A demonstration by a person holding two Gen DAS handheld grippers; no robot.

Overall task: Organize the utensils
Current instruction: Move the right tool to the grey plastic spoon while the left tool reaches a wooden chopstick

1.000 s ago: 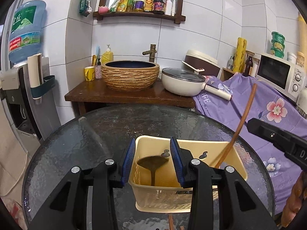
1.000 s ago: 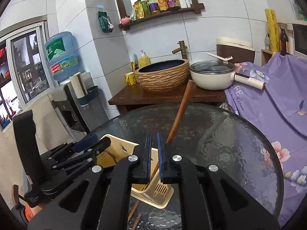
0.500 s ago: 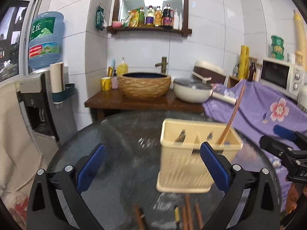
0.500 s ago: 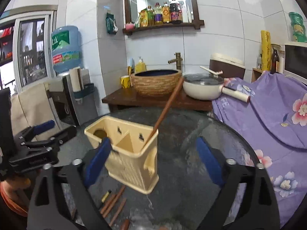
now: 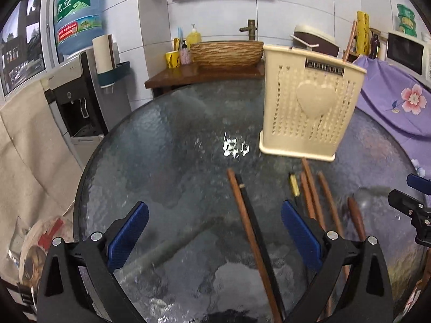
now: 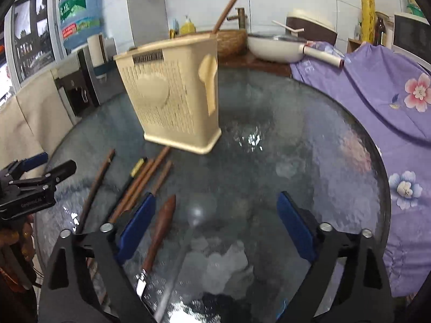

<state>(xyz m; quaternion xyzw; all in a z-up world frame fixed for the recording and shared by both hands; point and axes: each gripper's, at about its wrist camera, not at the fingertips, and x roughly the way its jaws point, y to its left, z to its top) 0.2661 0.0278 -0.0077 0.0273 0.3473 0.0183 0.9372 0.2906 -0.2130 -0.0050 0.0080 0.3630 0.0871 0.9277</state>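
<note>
Both grippers have dropped back from the cream utensil holder (image 5: 309, 102), which stands on the glass table (image 5: 172, 145) behind loose chopsticks (image 5: 309, 188), the left gripper (image 5: 215, 231) gaping empty, the right gripper (image 6: 215, 226) closing, empty.

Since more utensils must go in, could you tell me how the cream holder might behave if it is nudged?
The holder looks tall, narrow and perforated, so probably light and apt to tip. On the smooth glass table it may slide easily. The long stick leaning out could add leverage.
</note>
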